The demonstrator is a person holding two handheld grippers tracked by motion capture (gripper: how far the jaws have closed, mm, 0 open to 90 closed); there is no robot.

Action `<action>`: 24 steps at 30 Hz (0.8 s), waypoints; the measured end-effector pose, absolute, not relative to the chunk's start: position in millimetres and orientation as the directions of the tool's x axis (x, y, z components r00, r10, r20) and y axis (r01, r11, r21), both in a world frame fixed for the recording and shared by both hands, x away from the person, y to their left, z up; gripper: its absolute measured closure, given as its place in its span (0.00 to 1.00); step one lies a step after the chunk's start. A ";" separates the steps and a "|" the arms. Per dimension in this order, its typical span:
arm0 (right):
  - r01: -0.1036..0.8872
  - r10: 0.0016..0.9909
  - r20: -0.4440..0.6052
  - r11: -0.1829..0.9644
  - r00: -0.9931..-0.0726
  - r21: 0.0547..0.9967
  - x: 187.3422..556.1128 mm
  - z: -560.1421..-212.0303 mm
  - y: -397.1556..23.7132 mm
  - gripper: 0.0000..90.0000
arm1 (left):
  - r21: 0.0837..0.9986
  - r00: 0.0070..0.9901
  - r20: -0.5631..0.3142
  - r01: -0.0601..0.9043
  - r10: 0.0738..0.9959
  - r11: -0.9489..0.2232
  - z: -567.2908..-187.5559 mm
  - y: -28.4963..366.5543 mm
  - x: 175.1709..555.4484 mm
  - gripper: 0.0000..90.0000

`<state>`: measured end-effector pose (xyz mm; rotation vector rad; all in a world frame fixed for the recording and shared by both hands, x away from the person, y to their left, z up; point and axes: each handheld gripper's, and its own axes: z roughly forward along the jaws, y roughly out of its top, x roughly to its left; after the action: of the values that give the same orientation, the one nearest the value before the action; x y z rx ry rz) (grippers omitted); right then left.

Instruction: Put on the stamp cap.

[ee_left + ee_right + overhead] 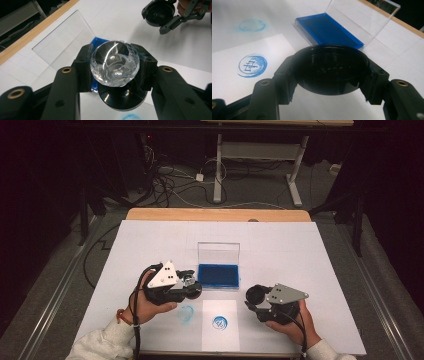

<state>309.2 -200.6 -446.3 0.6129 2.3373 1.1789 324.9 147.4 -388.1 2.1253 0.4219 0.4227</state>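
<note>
Clamped tight in the left gripper [113, 68] is a round stamp [115, 63] with a clear faceted crystal top and a black disc base, the jaws pressing its sides. In the high view that gripper [192, 285] sits at about 9 o'clock from the blue ink pad [218, 275], nearly touching its near-left corner. The right gripper [329, 72] grips a black round cap [330, 68], hollow side up, and in the high view that gripper [256, 296] hangs at roughly 4 o'clock from the pad, apart from it.

Further out, the pad's clear lid [218, 253] stands upright at 12 o'clock behind the blue felt. A white paper sheet [220, 325] lies at 6 o'clock from the pad and carries a blue round print [220, 322]; a fainter blue smudge [187, 314] marks the table covering just beside the sheet, at its 9 o'clock.

To my eye the risk is a slippery grip: the crystal facets give the jaws little to bite, so a tilt could drop the stamp and smear ink on the covering. Bringing cap and stamp together off-centre could also jam or knock one loose.

From the right gripper view the print's crossed lines inside its ring read clearly, where the high view gives a mere dot. From the left gripper view the crystal facets show.
</note>
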 end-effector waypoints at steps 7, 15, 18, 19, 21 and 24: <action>0.185 0.549 -0.182 0.545 -0.816 0.818 310.6 -447.7 -189.6 0.43 | 0.836 0.883 0.139 0.138 0.449 -0.531 -386.7 146.6 323.3 0.61; 0.178 0.515 -0.164 0.551 -0.842 0.815 315.0 -450.2 -168.9 0.43 | 0.838 0.891 0.138 0.128 0.433 -0.530 -385.6 144.0 321.7 0.61; 0.170 0.501 -0.166 0.558 -0.850 0.812 316.0 -450.7 -160.9 0.43 | 0.835 0.893 0.134 0.131 0.429 -0.534 -386.7 142.3 321.5 0.61; 0.168 0.497 -0.166 0.560 -0.852 0.812 316.2 -451.0 -157.9 0.43 | 0.835 0.894 0.134 0.130 0.427 -0.535 -386.9 141.5 321.3 0.61; 0.161 0.483 -0.167 0.564 -0.859 0.810 317.0 -451.4 -151.9 0.43 | 0.835 0.896 0.133 0.130 0.425 -0.535 -387.3 140.0 320.9 0.61; 0.157 0.474 -0.165 0.568 -0.865 0.808 318.7 -452.3 -145.1 0.43 | 0.834 0.898 0.133 0.128 0.421 -0.537 -388.0 137.7 321.2 0.61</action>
<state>318.7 -145.1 -452.3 0.5136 2.4394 1.2044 321.2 137.7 -388.0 2.1270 0.3930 0.3970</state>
